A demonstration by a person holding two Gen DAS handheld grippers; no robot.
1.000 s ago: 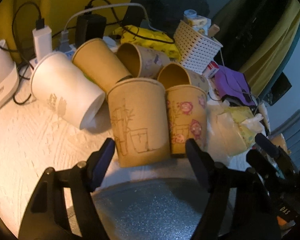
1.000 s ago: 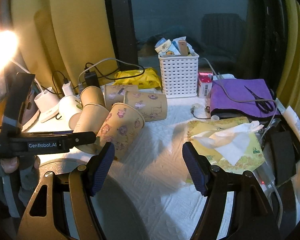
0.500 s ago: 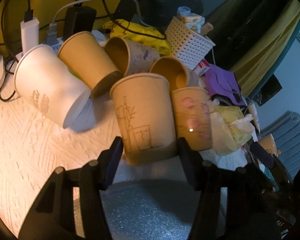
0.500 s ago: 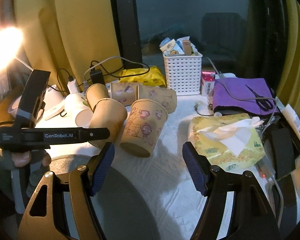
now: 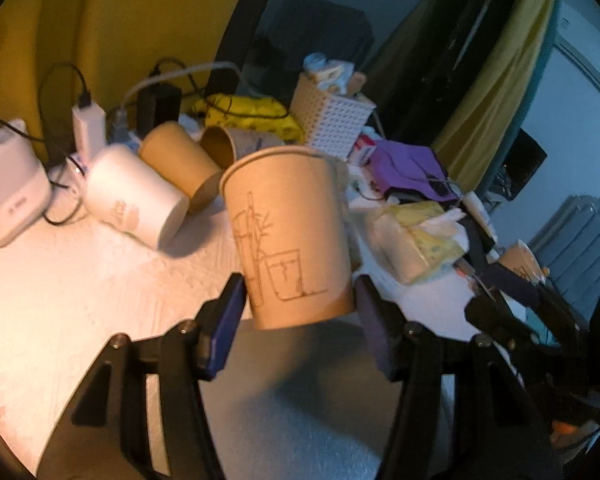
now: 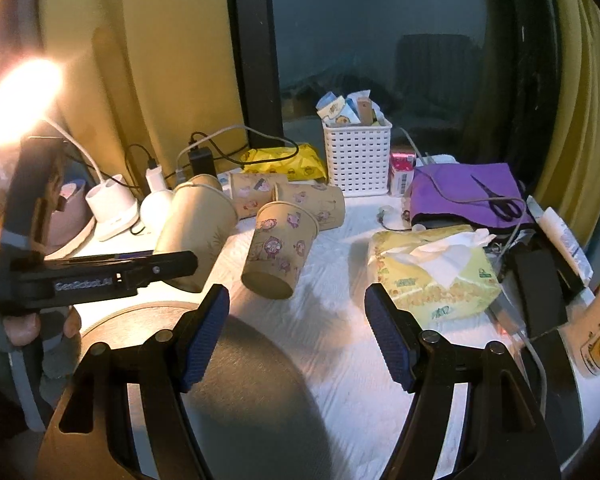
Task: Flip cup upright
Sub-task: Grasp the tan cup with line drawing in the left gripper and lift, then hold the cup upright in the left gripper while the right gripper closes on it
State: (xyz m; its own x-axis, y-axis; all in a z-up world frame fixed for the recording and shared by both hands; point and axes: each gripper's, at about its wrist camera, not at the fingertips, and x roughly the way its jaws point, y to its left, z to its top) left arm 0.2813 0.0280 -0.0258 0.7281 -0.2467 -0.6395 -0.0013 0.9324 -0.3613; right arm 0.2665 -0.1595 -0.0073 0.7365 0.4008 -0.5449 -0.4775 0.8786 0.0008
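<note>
The left gripper is clamped on the lower part of a tan paper cup with a line drawing of bamboo and a glass, one blue-padded finger pressed on each side near its base; the cup is rim-up, tilted slightly, and raised off the white textured table covering. In the right wrist view the same cup sits at about 9 o'clock, pinched at the end of the left tool's black arm, leaning with its rim toward 12 o'clock. The right gripper has its jaws spread wide apart with nothing between them, hovering over the table. Just past its fingers, toward 12 o'clock, a tan paper cup printed with pink cartoon figures is tilted, wide rim up and narrow base toward the camera; whether its base rests on the cloth cannot be told. Behind it two more printed cups lie on their sides. In the left wrist view a white paper cup and a plain brown paper cup lie on their sides at 10 o'clock. A white perforated plastic basket stands at 12 o'clock, a yellow tissue pack at 2 o'clock, and a purple cloth with scissors beyond it.
</note>
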